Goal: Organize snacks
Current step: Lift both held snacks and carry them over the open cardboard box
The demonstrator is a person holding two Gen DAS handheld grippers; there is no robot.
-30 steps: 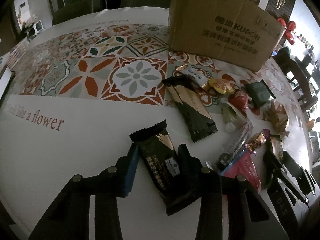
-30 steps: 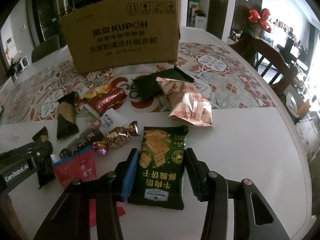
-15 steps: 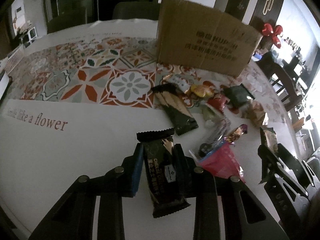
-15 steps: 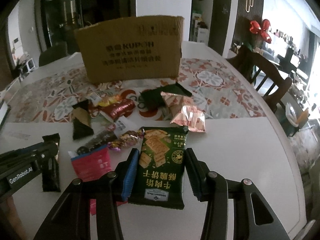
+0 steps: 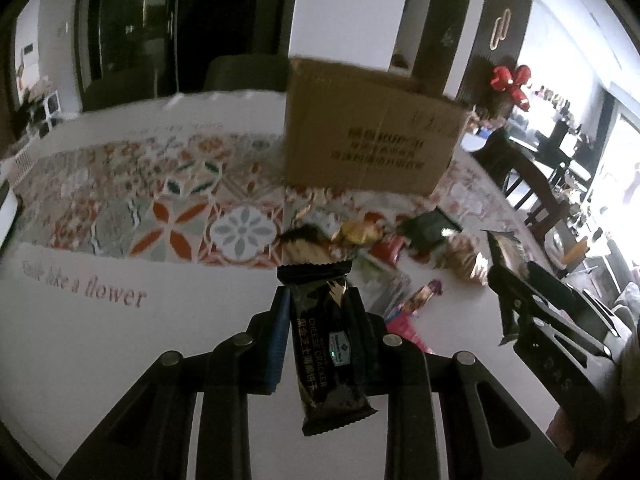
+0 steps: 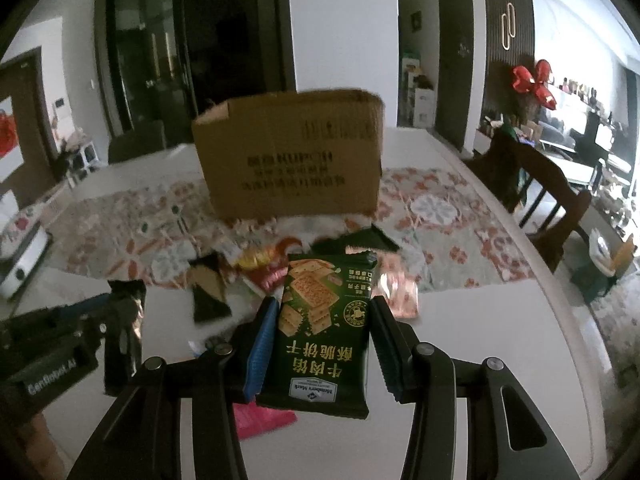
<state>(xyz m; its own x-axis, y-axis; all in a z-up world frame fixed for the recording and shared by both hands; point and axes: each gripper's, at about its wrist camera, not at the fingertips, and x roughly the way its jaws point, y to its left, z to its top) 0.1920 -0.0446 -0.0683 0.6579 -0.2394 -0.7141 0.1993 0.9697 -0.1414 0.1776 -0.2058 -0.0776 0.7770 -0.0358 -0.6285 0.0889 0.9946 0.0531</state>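
Left gripper [image 5: 318,330] is clamping the black cracker bar [image 5: 325,344] between its pads, lifted off the table [image 5: 120,344]. Right gripper [image 6: 322,342] is pinching the green cracker pack [image 6: 324,336] — likewise raised. Cardboard box [image 6: 292,160] is standing beyond the snack pile [image 5: 384,236], white tabletop lying bare leftward.

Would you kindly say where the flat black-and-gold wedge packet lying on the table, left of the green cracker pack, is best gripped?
Grip the black-and-gold wedge packet across its narrower upper half, coming down from above with the fingers astride its long edges. It lies flat with bare tabletop on its left; gold-wrapped sweets crowd its upper right, so favour the left. Both grippers already hold packs.
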